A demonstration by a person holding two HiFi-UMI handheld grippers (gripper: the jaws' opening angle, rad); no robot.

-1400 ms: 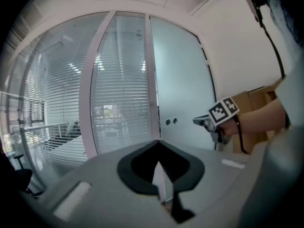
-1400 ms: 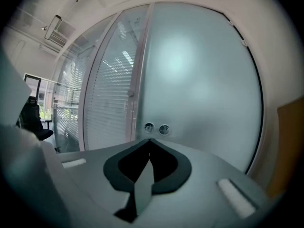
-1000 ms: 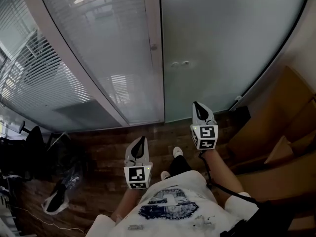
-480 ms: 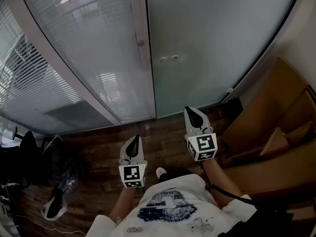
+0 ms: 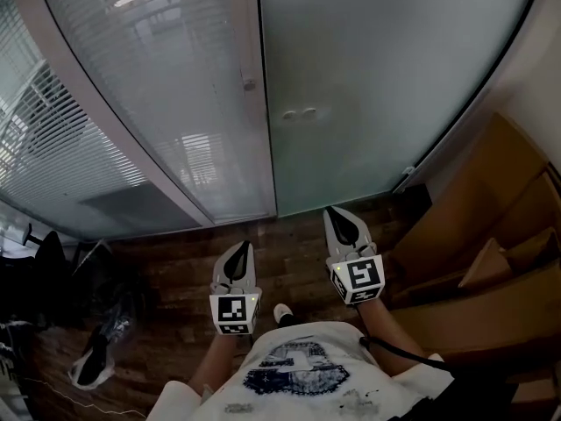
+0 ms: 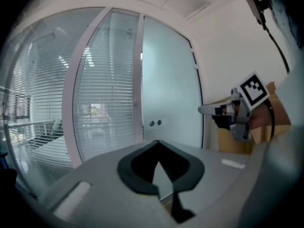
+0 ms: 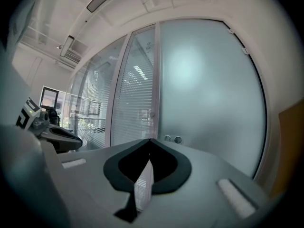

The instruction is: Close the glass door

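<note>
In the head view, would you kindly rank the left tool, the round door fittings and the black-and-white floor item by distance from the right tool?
From the right tool:
1. Left tool, beside it on the left.
2. Round door fittings, ahead on the frosted door.
3. Black-and-white floor item, far left.

Two hand-held grippers (image 5: 243,247) (image 5: 336,213), one frosted glass door (image 5: 386,86), two round door fittings (image 5: 289,114) (image 5: 309,111)

Head view downward, gripper views level, sharing glass door (image 5: 386,86)
</note>
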